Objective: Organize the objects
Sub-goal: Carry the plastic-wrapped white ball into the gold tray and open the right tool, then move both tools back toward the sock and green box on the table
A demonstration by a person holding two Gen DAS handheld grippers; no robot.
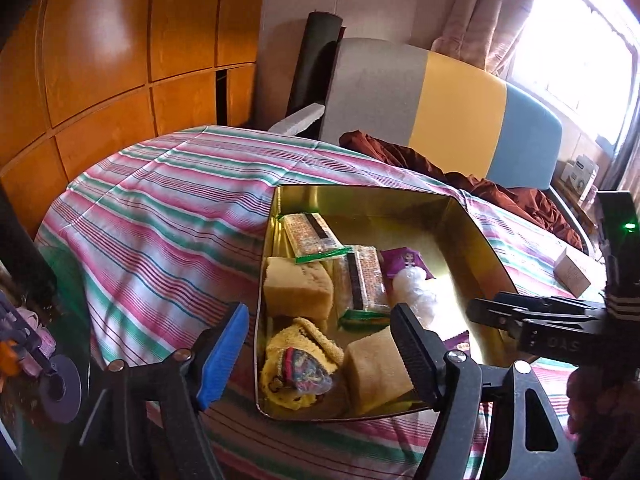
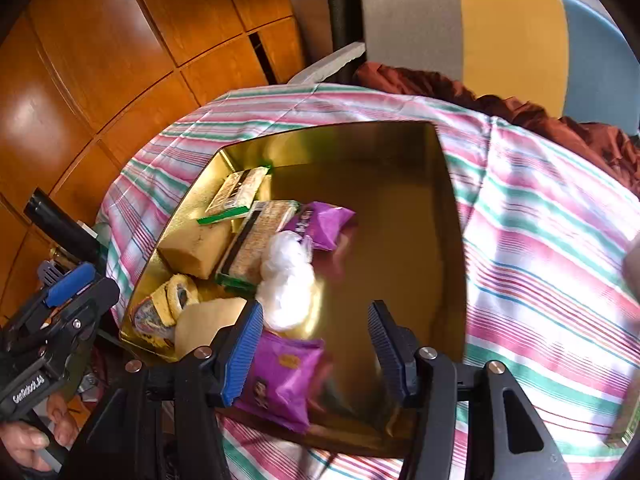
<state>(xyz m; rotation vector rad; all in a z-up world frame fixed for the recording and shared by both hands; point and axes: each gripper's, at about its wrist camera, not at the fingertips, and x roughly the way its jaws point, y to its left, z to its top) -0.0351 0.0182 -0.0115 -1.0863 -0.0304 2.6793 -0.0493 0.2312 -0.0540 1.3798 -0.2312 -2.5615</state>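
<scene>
A gold metal tin (image 1: 472, 224) (image 2: 452, 200) sits on a striped bedspread. Inside lie two tan sponge blocks (image 1: 298, 288), two green-edged snack bars (image 1: 310, 234), a yellow knitted pouch (image 1: 298, 368), a white plastic wad (image 2: 288, 280) and purple packets (image 2: 280, 376) (image 2: 324, 224). My left gripper (image 1: 320, 356) is open and empty over the tin's near left corner. My right gripper (image 2: 316, 344) is open and empty over the tin's near side, just above a purple packet. The right gripper also shows at the right of the left wrist view (image 1: 480, 314).
The striped bedspread (image 1: 160, 216) covers the bed. A grey, yellow and blue headboard (image 1: 460, 120) and a rumpled brown blanket (image 1: 500, 192) lie behind. Wooden cabinets (image 1: 100, 60) stand at the left. A small cardboard box (image 1: 572, 276) sits on the bed at the right.
</scene>
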